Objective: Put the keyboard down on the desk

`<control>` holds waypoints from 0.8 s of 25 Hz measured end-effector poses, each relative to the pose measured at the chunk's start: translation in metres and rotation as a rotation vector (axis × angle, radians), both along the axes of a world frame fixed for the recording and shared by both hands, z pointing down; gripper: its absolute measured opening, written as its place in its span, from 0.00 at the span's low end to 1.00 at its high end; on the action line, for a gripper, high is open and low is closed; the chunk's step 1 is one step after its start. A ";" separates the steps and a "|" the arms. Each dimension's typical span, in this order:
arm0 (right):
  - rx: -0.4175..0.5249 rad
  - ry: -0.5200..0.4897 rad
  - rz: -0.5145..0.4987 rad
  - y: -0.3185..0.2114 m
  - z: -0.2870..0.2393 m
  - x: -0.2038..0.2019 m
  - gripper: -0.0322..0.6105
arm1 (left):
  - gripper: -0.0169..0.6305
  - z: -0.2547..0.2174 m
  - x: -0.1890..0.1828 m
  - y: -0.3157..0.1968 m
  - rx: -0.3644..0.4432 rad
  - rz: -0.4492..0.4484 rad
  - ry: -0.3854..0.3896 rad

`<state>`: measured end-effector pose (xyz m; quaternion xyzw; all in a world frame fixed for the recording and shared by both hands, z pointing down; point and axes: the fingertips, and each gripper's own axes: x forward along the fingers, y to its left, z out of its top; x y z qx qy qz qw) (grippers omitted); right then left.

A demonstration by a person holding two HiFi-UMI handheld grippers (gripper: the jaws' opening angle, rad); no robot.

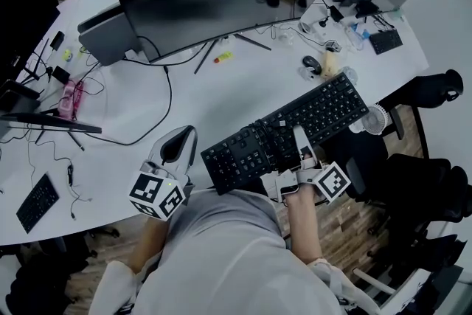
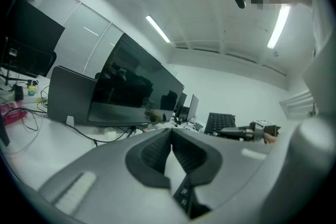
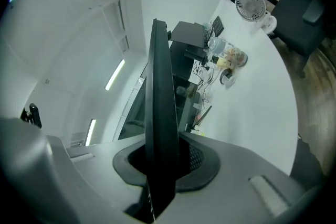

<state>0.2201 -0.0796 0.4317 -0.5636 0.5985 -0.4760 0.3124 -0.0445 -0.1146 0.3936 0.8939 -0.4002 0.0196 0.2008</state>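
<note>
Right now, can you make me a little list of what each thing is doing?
keyboard: black, long, at the desk's near edge; whether it rests on the desk cannot be told
right gripper: shut on the keyboard's near edge
left gripper: jaws together, nothing between them, beside the keyboard's left end, not touching it
desk: white, with cables on it
monitor: wide, curved, dark, behind the keyboard
fan: small, white, by the keyboard's right end

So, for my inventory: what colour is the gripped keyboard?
Black; the keyboard shows best in the head view.
</note>
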 end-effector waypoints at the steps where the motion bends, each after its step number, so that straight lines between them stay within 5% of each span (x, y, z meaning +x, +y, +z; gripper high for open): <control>1: 0.004 -0.002 0.000 -0.002 0.000 0.001 0.16 | 0.03 -0.001 0.001 -0.002 0.003 -0.001 0.003; 20: -0.065 -0.099 -0.008 -0.045 0.025 0.004 0.16 | 0.03 0.000 -0.001 -0.027 -0.013 -0.045 0.002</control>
